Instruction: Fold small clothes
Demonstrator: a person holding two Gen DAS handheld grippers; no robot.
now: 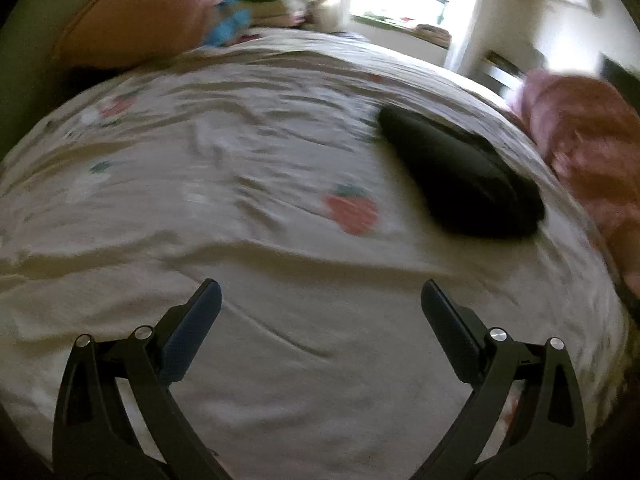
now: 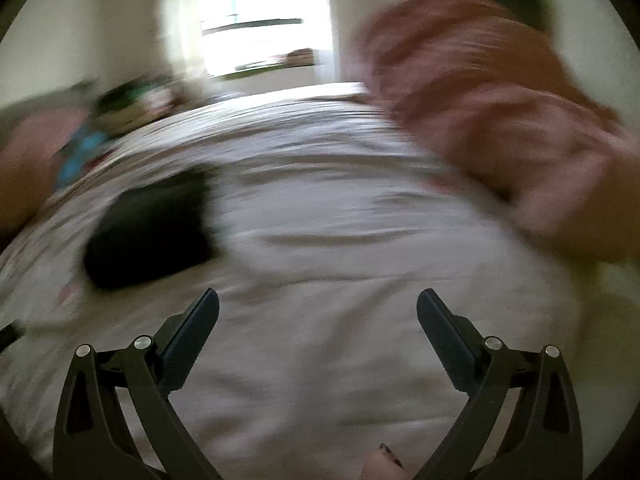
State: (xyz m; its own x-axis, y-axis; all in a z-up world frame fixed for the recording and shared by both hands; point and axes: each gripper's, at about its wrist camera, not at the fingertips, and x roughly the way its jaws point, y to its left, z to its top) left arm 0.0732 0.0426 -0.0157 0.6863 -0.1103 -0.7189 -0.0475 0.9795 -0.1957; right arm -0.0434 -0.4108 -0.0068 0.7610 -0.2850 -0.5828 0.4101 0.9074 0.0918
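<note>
Left gripper (image 1: 320, 300): jaws spread, empty.
Right gripper (image 2: 318, 308): jaws spread, empty.
Black folded garment (image 1: 460, 178): on strawberry-print bedsheet (image 1: 240, 152), one o'clock from left, ten o'clock from right.
Long axis: eleven-to-five.
Pink pile (image 2: 500, 112): one o'clock, likely next.

Black linkage arms, silver pivot screws, dark blue-padded fingers (image 1: 200, 320).
</note>
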